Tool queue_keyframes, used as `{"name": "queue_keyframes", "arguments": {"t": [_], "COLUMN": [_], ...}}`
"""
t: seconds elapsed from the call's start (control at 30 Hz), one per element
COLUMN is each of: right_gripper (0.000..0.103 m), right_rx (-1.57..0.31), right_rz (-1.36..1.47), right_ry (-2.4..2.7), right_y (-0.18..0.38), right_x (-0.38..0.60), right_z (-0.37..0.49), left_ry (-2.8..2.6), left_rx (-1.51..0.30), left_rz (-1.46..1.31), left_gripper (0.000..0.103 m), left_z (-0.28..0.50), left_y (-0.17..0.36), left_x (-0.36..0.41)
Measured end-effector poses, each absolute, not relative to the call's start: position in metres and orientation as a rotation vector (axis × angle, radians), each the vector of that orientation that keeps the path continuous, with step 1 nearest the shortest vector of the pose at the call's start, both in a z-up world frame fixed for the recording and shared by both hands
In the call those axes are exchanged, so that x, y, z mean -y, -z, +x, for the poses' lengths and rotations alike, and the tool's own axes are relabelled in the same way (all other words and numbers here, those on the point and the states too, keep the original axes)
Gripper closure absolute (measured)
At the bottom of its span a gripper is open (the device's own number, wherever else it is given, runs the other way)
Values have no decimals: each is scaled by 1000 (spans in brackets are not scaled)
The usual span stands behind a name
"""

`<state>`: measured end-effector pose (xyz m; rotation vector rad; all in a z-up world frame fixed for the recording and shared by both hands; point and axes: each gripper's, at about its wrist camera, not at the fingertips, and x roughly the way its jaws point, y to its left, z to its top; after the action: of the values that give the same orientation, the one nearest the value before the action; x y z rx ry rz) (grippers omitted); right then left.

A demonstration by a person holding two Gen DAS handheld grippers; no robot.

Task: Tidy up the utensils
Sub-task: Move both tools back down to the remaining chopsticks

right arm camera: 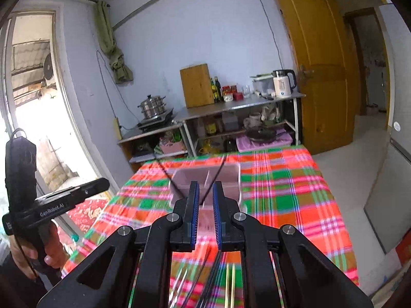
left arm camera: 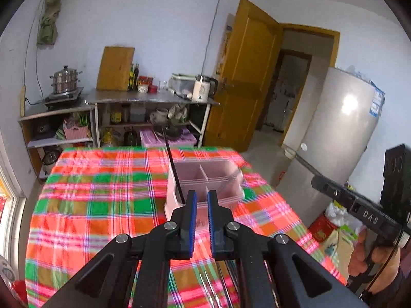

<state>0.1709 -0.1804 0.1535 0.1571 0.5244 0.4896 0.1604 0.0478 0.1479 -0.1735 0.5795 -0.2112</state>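
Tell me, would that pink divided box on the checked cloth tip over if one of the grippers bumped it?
Probably it slides rather than tips: the pink box looks low and wide. It seems thin plastic, so likely light. The long black sticks leaning in it might shift or topple out.

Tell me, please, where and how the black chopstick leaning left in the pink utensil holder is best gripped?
Probably the upper shaft of the black chopstick, above the rim of the pink utensil holder, coming from the near side with jaws across it. Its lower end is sunk in a compartment and it tilts left, so only the upper part is free.
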Motion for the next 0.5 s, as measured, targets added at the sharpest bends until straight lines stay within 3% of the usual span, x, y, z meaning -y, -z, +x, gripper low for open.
{"name": "queue_keyframes", "arguments": {"t": [0.5], "right_gripper": [93], "right_rx": [-682], "right_rz": [176], "right_ry": [-522], "right_y": [-79], "right_x": [181], "right_z": [131], "left_ry": [212], "left_rx": [-832], "left_rz": [-256], "left_gripper": [96], "left_z": [128], "left_y": [-23], "left_x": [-36]}}
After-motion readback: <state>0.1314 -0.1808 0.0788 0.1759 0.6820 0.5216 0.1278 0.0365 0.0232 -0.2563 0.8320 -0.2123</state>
